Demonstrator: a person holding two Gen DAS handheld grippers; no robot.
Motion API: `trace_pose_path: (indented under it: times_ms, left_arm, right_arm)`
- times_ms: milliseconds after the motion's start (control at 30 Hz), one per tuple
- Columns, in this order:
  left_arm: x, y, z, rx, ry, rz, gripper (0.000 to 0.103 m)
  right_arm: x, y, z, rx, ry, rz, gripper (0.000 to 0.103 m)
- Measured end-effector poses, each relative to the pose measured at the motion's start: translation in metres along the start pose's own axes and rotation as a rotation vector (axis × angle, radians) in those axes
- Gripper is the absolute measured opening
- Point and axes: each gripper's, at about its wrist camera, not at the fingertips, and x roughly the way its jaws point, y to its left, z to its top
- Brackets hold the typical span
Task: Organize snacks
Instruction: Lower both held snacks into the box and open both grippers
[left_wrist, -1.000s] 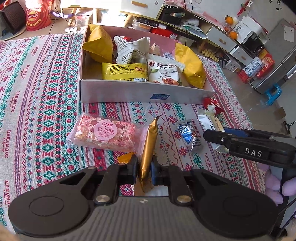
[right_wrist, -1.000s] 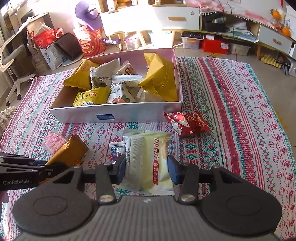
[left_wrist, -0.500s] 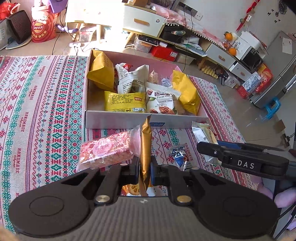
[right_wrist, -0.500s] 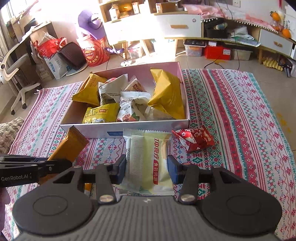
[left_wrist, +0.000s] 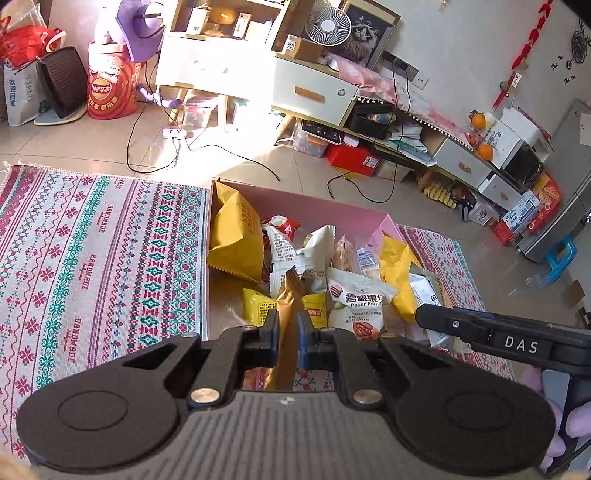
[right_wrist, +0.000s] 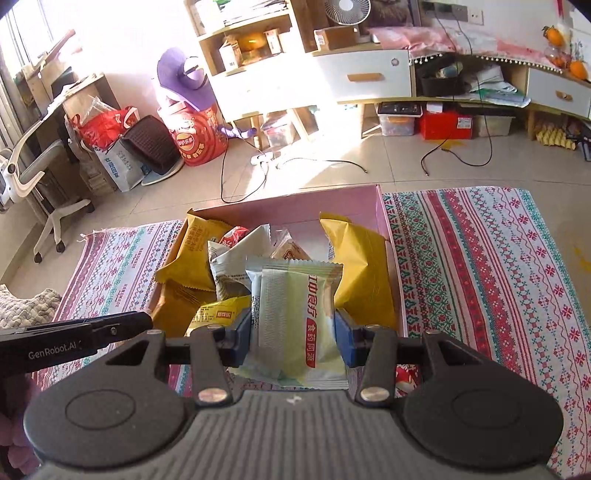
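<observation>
Closest to you, your left gripper (left_wrist: 287, 334) is clamped tight on a slim gold snack stick (left_wrist: 286, 325), pinched edge-on so it stands up between the pads, probably the only decent way to hold something that thin. Your right gripper (right_wrist: 293, 338) is squeezing a pale green-and-white packet (right_wrist: 295, 321) across its width, jaws partway apart because the packet is puffy, and it hangs flat and facing up so it can just drop in. Both snacks sit right at the near wall of the pink box (right_wrist: 388, 240), which is your landmark here: the gold stick hangs over the box's near-left part above a yellow packet (left_wrist: 258, 308), and the green packet is over the near-middle. Inside the box, the pecan packet (left_wrist: 360, 306) lies near the front, with big yellow bags (left_wrist: 236, 236) leaning against the left and right walls further back. Beyond and around the box there's the patterned rug (left_wrist: 92, 240). I'd guess you let go once both are past the wall.
</observation>
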Motion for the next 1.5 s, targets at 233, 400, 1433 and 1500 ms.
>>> trace_pose_path:
  times_ms: [233, 400, 1433, 1500]
  left_arm:
    - [0.016, 0.008, 0.009, -0.030, -0.022, 0.017, 0.014]
    - [0.015, 0.005, 0.004, 0.021, 0.055, 0.062, 0.017]
    - [0.017, -0.024, -0.052, -0.003, 0.095, 0.247, 0.038]
    - [0.011, -0.028, -0.049, 0.017, 0.090, 0.240, 0.038]
  right_arm:
    - [0.022, -0.001, 0.013, 0.014, -0.011, -0.008, 0.043]
    - [0.021, 0.000, 0.006, 0.006, 0.009, 0.009, 0.043]
    - [0.002, 0.005, -0.021, -0.116, 0.089, -0.016, 0.043]
    - [0.002, 0.005, -0.021, -0.120, 0.087, -0.017, 0.043]
